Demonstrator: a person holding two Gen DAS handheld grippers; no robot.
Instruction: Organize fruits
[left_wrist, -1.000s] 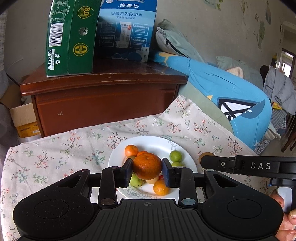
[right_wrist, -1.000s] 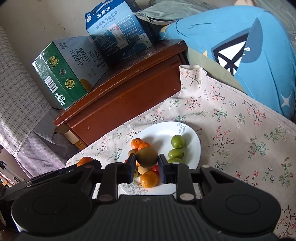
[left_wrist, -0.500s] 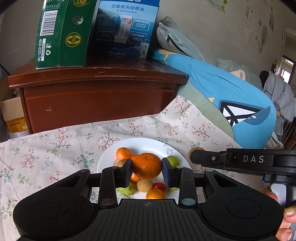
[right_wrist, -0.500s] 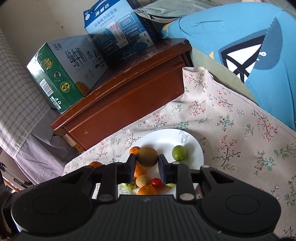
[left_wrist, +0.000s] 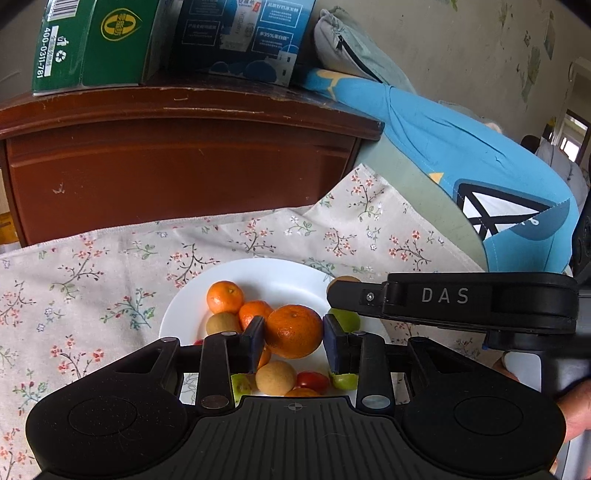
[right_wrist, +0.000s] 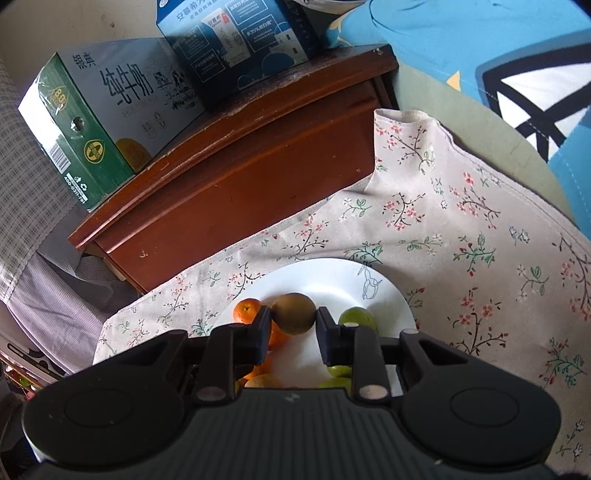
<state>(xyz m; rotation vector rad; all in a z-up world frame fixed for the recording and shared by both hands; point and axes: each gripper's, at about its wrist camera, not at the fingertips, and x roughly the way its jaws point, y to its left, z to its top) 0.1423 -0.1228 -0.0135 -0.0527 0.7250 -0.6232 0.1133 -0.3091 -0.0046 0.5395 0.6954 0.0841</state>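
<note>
I am looking past a floral tablecloth (left_wrist: 110, 266) toward a dark wooden cabinet (left_wrist: 177, 166). A green carton (right_wrist: 85, 122) and a blue carton (right_wrist: 236, 40) are sitting on it. Blue bedding (left_wrist: 461, 147) is lying to its right.

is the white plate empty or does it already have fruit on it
Not empty: the white plate holds small oranges, green fruits and a cherry tomato.

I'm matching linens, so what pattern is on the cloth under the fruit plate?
The cloth is pale beige with small pink-and-green floral sprigs, clearest in the right wrist view.
</note>
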